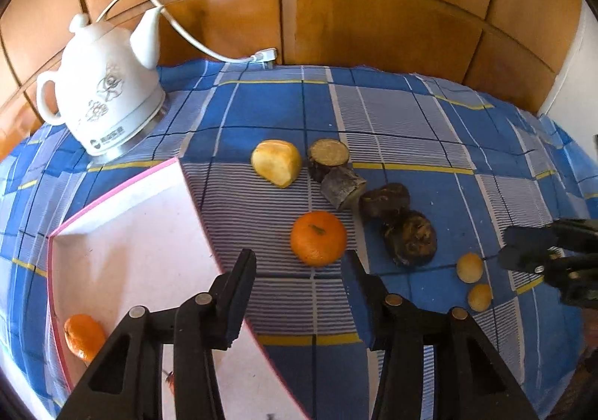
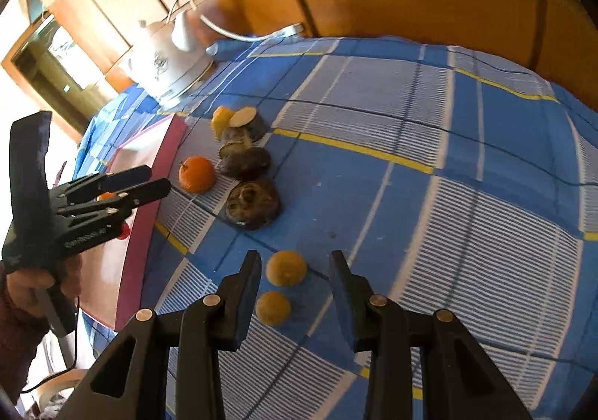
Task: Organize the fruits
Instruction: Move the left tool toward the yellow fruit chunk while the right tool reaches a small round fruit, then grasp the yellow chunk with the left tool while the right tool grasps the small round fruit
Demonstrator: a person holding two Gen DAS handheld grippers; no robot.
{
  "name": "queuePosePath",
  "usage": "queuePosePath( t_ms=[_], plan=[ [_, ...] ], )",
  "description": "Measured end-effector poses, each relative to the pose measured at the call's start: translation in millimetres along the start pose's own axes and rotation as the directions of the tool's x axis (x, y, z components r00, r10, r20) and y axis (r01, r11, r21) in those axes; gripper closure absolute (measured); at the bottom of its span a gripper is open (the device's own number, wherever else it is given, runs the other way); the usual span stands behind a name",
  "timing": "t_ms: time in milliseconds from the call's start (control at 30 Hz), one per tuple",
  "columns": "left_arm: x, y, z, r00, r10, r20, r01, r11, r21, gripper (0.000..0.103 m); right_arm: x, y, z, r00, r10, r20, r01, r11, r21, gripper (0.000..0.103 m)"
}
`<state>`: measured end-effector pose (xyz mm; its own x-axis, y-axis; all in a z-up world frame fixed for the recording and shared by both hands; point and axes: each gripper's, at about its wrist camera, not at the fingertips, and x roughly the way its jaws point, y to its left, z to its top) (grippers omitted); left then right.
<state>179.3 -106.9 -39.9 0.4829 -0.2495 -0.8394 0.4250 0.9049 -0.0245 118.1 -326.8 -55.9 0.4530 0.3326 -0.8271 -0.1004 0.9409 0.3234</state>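
Left wrist view: the left gripper (image 1: pixel 301 259) reaches up from the bottom edge with its jaws apart and nothing between them; its left finger overlaps the tray (image 1: pixel 123 203), its right finger lies over the cloth (image 1: pixel 429 120). An orange (image 1: pixel 318 238) rests on the cloth at frame centre, just above the fingertips and touching neither. The white, pink-rimmed tray fills the lower left and holds a second orange (image 1: pixel 84 337) near its bottom corner. Above the central orange lie a yellow fruit (image 1: pixel 276 167) and, to its right, two cut stubs (image 1: pixel 338 173) touching each other. Two dark fruits (image 1: pixel 398 221) follow to the lower right, also touching. Two small yellow fruits (image 1: pixel 474 281) sit close together at right, just beside the right gripper (image 1: pixel 523 251), which enters from the right edge; its opening cannot be judged in this view. A white kettle (image 1: pixel 101 98) stands at upper left with its cord trailing to the far cloth edge. Right wrist view: the right gripper (image 2: pixel 295 263) rises from the bottom with jaws apart and empty, the two small yellow fruits (image 2: pixel 280 287) lying between and just below the fingertips, untouched. The left gripper (image 2: pixel 149 182), held in a hand (image 2: pixel 33 281), appears at left over the tray (image 2: pixel 149 218), with the orange (image 2: pixel 196 174) just beyond its tips.
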Motion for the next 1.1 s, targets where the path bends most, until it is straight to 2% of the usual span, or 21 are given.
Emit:
queuePosePath(
  t_ms=[200, 233, 267, 400, 600, 767, 967, 1100],
  plan=[
    [-13.0, 11.2, -5.6, 1.000, 0.000, 0.025, 0.000, 1.000, -0.007, 0.050, 29.1, 5.6, -0.3, 0.997, -0.022, -0.074, 0.020, 0.999, -0.037, 0.066],
    [-14.5, 13.1, -5.9, 1.000, 0.001, 0.028, -0.001, 1.000, -0.006, 0.050, 33.1, 6.0, -1.5, 0.996, -0.026, -0.089, 0.022, 0.999, -0.045, 0.070],
    [-15.7, 15.0, -6.1, 1.000, -0.001, 0.031, 0.001, 1.000, -0.006, 0.050, 35.4, 7.7, -2.3, 0.995, -0.039, -0.094, 0.033, 0.997, -0.063, 0.076],
    [-13.7, 19.2, -5.2, 1.000, 0.003, 0.027, -0.003, 1.000, -0.011, 0.050, 33.0, 10.1, -3.3, 0.993, -0.082, -0.086, 0.074, 0.993, -0.095, 0.076],
    [-9.4, 21.0, -1.1, 1.000, 0.001, 0.015, -0.001, 1.000, -0.027, 0.050, 31.3, -4.6, 0.6, 0.990, -0.113, -0.083, 0.110, 0.993, -0.040, 0.076],
    [1.1, 31.2, 23.8, 1.000, -0.009, -0.013, 0.007, 0.993, -0.116, 0.051, 32.6, -1.2, 0.2, 0.988, -0.131, -0.083, 0.126, 0.990, -0.062, 0.076],
    [24.5, 31.7, 54.7, 0.998, -0.041, -0.047, 0.031, 0.980, -0.196, 0.057, 32.9, -1.3, 0.6, 0.988, -0.129, -0.088, 0.124, 0.990, -0.061, 0.076],
    [44.8, 40.5, 71.3, 0.991, -0.112, -0.067, 0.084, 0.938, -0.337, 0.057, 33.2, -1.6, 1.4, 0.988, -0.126, -0.093, 0.121, 0.991, -0.060, 0.076]
  ],
)
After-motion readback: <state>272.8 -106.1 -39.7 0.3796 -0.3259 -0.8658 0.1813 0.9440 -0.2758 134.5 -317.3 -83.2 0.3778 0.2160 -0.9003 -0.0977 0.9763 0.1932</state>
